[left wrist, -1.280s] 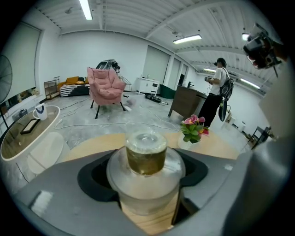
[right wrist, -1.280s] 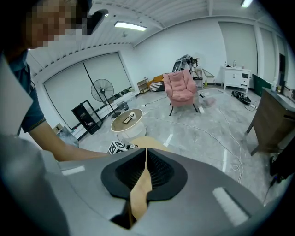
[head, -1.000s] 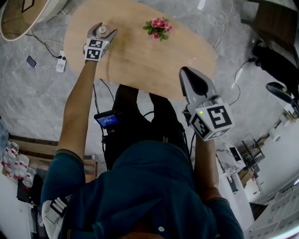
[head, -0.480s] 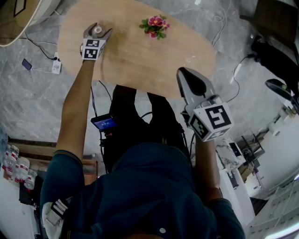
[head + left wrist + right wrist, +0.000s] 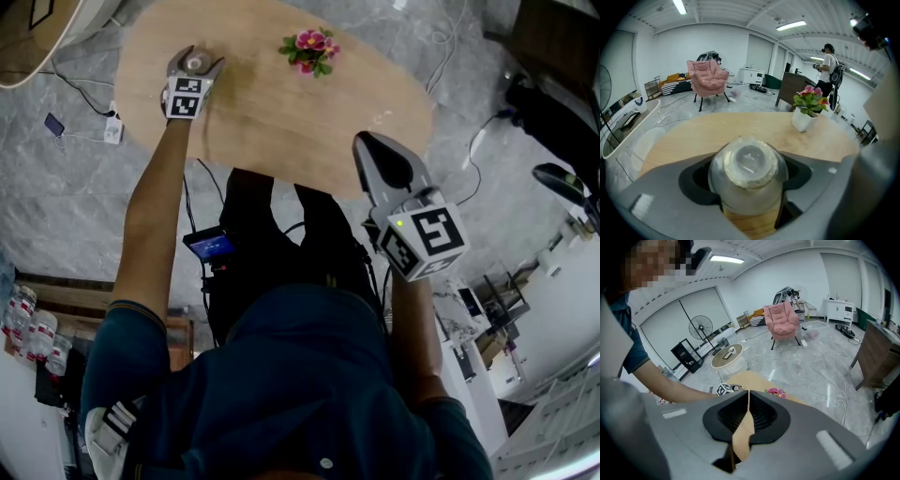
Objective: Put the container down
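Note:
A clear glass container (image 5: 195,62) with a round rim (image 5: 749,164) is at the far left end of the oval wooden table (image 5: 281,122). My left gripper (image 5: 194,67) is shut on it, the jaws pressing its sides in the left gripper view (image 5: 749,185). The container is low over the tabletop; I cannot tell whether it touches. My right gripper (image 5: 367,142) is held up over the table's near edge, its jaws shut with nothing between them (image 5: 747,397).
A white pot of pink flowers (image 5: 309,49) (image 5: 808,110) stands on the table to the right of the container. A round white side table (image 5: 37,28), a power strip (image 5: 112,131) and cables are on the floor at the left. A pink armchair (image 5: 708,77) is beyond.
The head view has shifted slightly. The left gripper stays shut on the container at the same spot on the table, and the right gripper has hardly moved.

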### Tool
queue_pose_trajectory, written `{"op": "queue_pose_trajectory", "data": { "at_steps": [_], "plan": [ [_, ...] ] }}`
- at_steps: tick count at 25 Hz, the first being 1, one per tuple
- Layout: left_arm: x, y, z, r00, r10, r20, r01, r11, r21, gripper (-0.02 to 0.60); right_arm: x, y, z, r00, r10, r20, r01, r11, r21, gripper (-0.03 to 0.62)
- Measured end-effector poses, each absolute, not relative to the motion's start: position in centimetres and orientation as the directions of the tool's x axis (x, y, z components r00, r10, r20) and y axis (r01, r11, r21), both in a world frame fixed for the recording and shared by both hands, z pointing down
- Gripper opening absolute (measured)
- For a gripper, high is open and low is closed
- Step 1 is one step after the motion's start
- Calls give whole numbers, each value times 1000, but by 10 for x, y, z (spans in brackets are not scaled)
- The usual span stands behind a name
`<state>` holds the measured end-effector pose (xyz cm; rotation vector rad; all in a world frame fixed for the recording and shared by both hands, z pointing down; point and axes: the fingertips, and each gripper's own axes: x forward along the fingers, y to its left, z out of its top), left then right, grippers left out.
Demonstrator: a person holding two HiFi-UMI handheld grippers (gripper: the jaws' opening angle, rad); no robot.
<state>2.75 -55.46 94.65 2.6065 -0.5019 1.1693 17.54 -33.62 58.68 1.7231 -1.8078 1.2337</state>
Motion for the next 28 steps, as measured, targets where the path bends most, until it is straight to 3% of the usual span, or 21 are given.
{"op": "queue_pose_trajectory", "data": {
  "at_steps": [7, 15, 28],
  "plan": [
    [19, -547, 939, 606, -198, 770, -425, -899, 104, 356, 176, -335, 576, -216, -633, 744, -938, -77, -338, 12],
    [0, -545, 874, 623, -281, 730, -448, -893, 38, 346, 166, -342, 537, -263, -678, 686, -943, 31, -331, 11],
    [-76, -543, 588, 669, -615, 418, -635, -765, -110, 194, 140, -350, 416, -374, -783, 496, -921, 251, -299, 11]
  ]
}}
